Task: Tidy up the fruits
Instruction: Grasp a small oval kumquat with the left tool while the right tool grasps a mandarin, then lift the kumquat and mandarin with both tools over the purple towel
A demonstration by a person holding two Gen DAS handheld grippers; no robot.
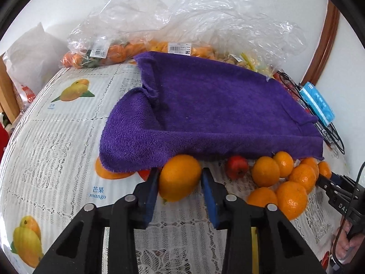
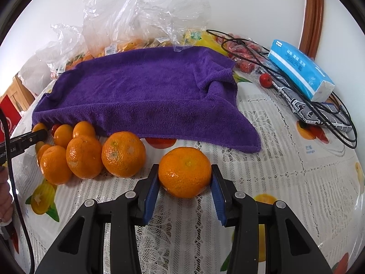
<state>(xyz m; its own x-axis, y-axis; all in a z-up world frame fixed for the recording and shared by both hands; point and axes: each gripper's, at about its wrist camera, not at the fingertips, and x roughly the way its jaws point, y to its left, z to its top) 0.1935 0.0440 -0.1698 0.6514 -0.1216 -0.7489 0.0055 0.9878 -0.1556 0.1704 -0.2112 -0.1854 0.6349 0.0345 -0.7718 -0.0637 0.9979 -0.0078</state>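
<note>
Left claw (image 1: 179,190) straddling a smooth orange (image 1: 179,177) at 12 o'clock, pads just beside the skin, can't tell if actually pinching yet. Right claw (image 2: 184,186) pinching a mandarin (image 2: 184,172), both pads touching, fruit apparently resting on the bench (image 2: 273,171). Pile (image 2: 84,153) of mandarins sitting at 10 o'clock of the right claw, right against the towel (image 2: 141,91) edge. Guessing 1 fruit per claw, each headed for its own kind. More fruit bagged (image 1: 118,50) behind the towel.
</note>
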